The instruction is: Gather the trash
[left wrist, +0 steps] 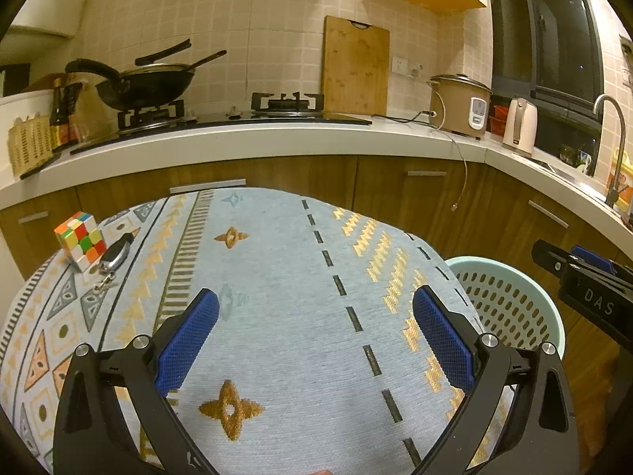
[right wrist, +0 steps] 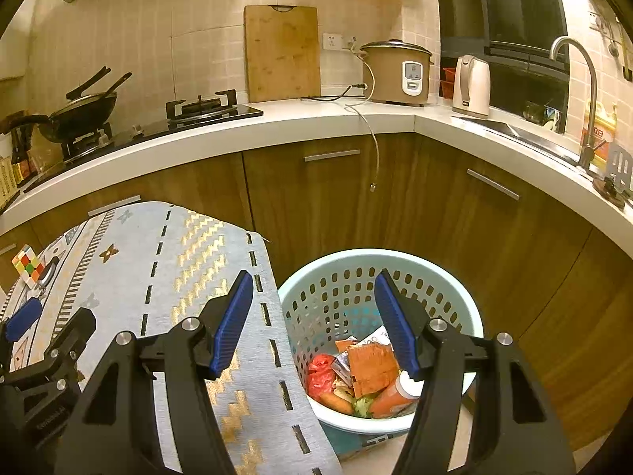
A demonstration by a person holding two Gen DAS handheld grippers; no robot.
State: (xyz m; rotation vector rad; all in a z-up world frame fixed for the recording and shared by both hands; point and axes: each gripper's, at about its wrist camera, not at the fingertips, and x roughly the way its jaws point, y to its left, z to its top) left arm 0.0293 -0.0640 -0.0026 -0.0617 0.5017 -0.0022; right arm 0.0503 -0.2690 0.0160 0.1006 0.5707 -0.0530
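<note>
My left gripper (left wrist: 315,316) hangs over the patterned cloth (left wrist: 277,316) with its jaws spread wide and nothing between the blue pads (left wrist: 190,340). My right gripper (right wrist: 312,316) is released too, jaws apart and empty, poised above the basket (right wrist: 455,308) that stands just beside the cloth's right edge, in front of the cabinets (right wrist: 324,198).

The trash (right wrist: 364,372) I'm after lies in the bottom of that basket: an orange bottle (right wrist: 391,396) lying tilted, its white cap pointing up and right toward the basket wall, long axis running from lower left to upper right; an orange-brown wrapper (right wrist: 374,364) lying flat against it; a red crumpled bag (right wrist: 320,372) at the left.

At the cloth's far left corner sit a cube (left wrist: 82,240) and a key fob (left wrist: 116,255), touching each other.
</note>
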